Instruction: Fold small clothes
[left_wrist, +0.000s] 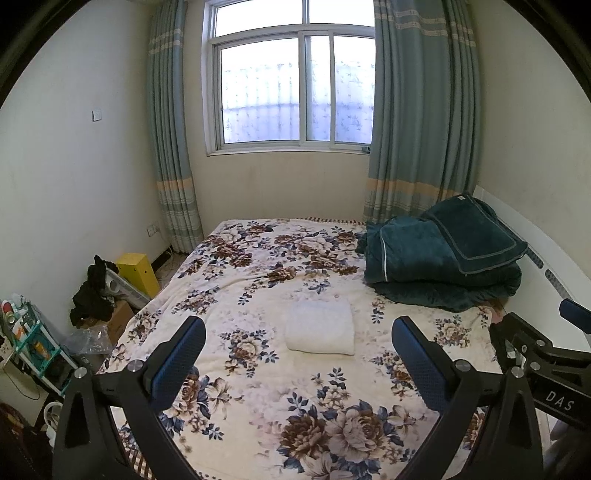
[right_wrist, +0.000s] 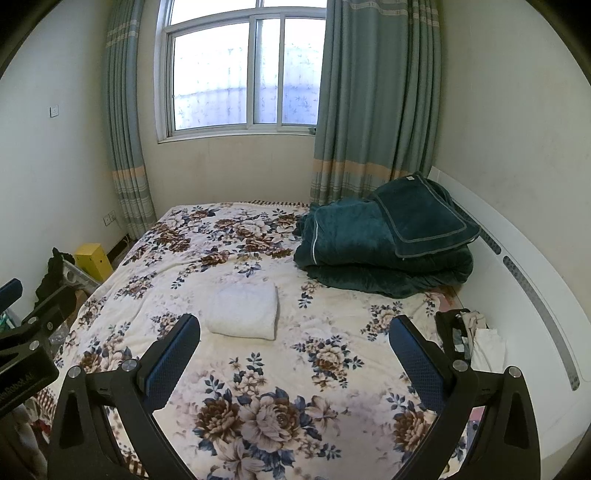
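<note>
Floor at left of bed: one teal shelf rack (left_wrist: 27, 341) holding small bottles and packets, contents too small to name; one cardboard box (left_wrist: 120, 319) with one black garment (left_wrist: 92, 291) heaped over it; one clear plastic bag (left_wrist: 90, 341) beside the box; one yellow box (left_wrist: 138, 273) near the wall. Left gripper (left_wrist: 297, 354): two blue-padded fingers spread wide, holding nothing, above the near part of the bed. Bed: one floral blanket (left_wrist: 258, 369) as cover; on it, one folded white cloth (left_wrist: 319, 328), a neat rectangle at mid-bed, ahead of both grippers and touching neither. Right gripper (right_wrist: 295, 347): two fingers likewise spread wide, holding nothing. Far right corner of bed: one dark green quilt (right_wrist: 369, 254), folded, with one dark green pillow (right_wrist: 424, 218) on top. Right edge of bed, against the white headboard (right_wrist: 517, 280): one black bag (right_wrist: 448, 332) holding a few pale garments (right_wrist: 484, 345), number unclear. Rear wall: one window (left_wrist: 291, 85), two teal curtains (left_wrist: 421, 110).
</note>
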